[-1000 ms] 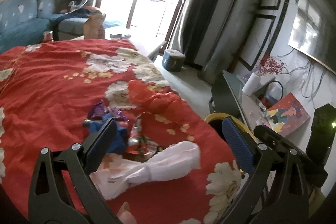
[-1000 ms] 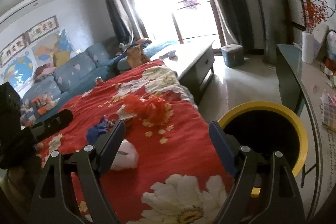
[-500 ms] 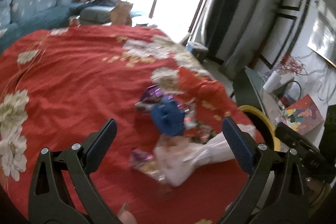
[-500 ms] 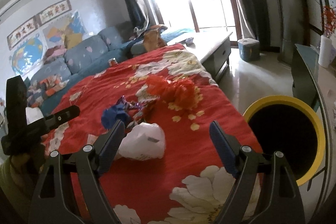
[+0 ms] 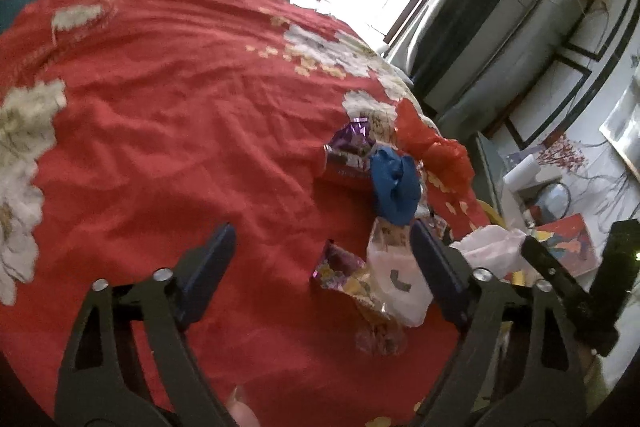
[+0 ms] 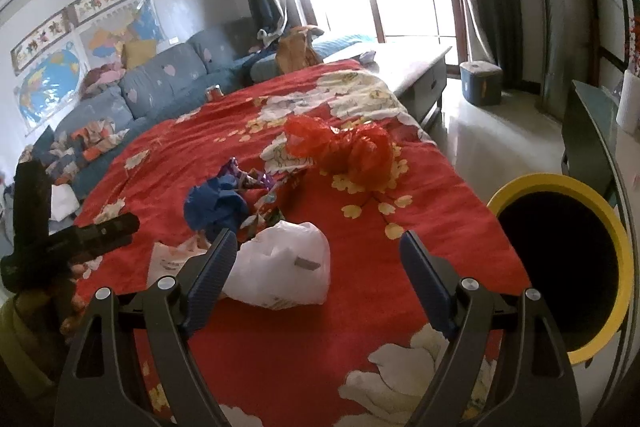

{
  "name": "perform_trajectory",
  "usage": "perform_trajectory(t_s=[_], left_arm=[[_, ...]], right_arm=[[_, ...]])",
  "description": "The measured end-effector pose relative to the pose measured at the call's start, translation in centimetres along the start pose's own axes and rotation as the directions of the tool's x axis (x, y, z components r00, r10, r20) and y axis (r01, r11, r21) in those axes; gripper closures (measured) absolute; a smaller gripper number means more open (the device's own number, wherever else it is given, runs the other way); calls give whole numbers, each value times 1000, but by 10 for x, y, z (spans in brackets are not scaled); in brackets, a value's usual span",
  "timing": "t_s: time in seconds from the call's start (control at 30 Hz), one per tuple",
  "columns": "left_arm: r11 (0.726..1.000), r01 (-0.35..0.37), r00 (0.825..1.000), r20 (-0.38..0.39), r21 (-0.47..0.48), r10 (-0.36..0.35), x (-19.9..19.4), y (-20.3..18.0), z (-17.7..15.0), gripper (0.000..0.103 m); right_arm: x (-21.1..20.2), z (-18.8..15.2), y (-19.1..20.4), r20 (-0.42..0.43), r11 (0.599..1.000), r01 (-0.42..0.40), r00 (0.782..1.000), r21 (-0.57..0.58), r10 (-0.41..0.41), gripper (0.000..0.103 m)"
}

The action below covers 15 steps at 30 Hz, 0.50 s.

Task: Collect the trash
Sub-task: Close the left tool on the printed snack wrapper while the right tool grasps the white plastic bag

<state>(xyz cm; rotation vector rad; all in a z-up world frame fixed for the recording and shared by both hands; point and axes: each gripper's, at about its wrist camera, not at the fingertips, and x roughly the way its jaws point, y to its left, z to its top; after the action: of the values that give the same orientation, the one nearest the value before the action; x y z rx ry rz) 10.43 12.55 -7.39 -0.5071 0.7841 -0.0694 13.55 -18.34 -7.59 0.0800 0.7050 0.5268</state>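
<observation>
A pile of trash lies on the red flowered cloth: a white plastic bag, a blue crumpled piece, purple foil wrappers and a red plastic bag. My right gripper is open and empty, just in front of the white bag. My left gripper is open and empty, with a foil wrapper and the white bag near its right finger. The blue piece and the red bag lie beyond. The yellow-rimmed bin stands at the table's right edge.
A blue sofa runs behind the table. A low table and a grey box stand near the bright window. A glass-topped stand is beside the bin. The left gripper's body shows at the left.
My left gripper has swung left, so the trash pile has shifted to the right of its view. My right gripper has turned left and down toward the white bag; the bin moved right.
</observation>
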Motion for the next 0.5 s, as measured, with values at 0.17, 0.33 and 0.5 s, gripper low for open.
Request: perform_trajectory(t_s=[0.17, 0.33, 0.5], left_arm=[[989, 92, 992, -71, -115, -100, 14, 11, -8, 37], [982, 126, 986, -95, -143, -140, 21, 10, -13, 45], [969, 155, 978, -106, -190, -178, 26, 17, -15, 60]], right_arm=[[16, 1, -1, -34, 1000, -17, 999, 0, 17, 22], [31, 2, -6, -83, 996, -71, 994, 49, 75, 25], [36, -3, -6, -111, 989, -129, 984, 76, 137, 49]])
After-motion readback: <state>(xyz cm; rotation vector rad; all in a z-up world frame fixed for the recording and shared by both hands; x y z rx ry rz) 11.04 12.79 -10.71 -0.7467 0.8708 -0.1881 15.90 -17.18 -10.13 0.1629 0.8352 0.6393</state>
